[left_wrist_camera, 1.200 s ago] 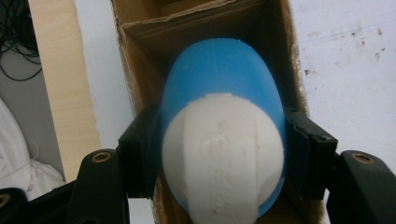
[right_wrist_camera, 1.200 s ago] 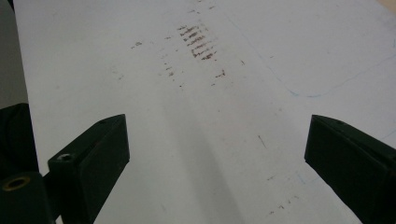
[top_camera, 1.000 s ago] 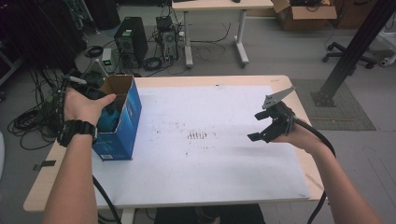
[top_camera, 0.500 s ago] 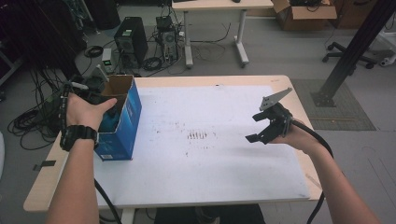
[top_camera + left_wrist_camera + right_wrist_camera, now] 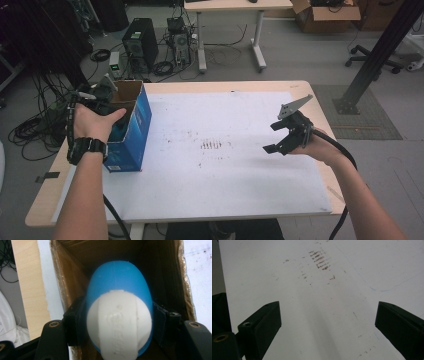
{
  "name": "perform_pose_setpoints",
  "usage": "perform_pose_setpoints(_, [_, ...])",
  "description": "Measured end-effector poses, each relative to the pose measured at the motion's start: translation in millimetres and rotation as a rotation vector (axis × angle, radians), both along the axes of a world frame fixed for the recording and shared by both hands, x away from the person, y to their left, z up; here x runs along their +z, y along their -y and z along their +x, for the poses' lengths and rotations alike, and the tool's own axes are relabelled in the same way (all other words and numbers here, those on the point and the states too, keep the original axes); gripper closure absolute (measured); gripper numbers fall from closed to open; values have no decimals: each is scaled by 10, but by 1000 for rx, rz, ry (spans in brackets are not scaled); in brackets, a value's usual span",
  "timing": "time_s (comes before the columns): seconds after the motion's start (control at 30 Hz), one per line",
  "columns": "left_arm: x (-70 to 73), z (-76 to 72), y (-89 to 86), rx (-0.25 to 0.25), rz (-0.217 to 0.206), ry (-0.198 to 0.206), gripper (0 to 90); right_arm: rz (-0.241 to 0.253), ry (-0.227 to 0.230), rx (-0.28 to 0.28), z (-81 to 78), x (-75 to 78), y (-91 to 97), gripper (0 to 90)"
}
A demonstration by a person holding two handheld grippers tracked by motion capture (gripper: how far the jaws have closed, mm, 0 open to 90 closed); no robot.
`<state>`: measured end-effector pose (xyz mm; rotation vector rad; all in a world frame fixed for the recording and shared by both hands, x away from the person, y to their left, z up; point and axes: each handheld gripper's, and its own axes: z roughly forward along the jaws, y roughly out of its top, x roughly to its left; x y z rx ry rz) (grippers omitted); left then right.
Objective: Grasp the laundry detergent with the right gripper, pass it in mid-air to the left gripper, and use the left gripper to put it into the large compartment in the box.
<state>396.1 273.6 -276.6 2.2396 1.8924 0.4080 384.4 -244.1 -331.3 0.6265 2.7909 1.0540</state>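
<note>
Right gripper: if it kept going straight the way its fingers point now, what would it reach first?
Probably the white table sheet. The right gripper stands open with nothing between its fingers, aimed down at the bare sheet near the brown scuff marks. How far off the sheet lies is unclear.

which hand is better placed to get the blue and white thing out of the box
Left. The left gripper is shut on the blue and white object at the cardboard box opening. The right gripper hangs open over the white table.

Left tongs (image 5: 102,95) point downward, jaws clamped; right tongs (image 5: 281,137) hover with jaws spread wide, forearm extended.
</note>
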Motion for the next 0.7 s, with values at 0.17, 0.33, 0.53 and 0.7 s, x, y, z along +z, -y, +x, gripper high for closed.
perform_pose_setpoints(0.17, [-16, -9, -2, 0, 0, 2, 378, 4, 1, -1, -3, 1, -2, 65])
perform_pose_setpoints(0.33, [-17, -16, -3, 2, 1, -5, 375, 4, 2, 2, -8, 5, -12, 65])
perform_pose_setpoints(0.53, [-32, -20, -5, 8, -13, -9, 347, 2, 3, 0, -16, 20, -1, 65])
perform_pose_setpoints(0.7, [-32, -22, 10, 7, -10, -11, 343, 3, 3, -3, -21, 24, 20, 65])
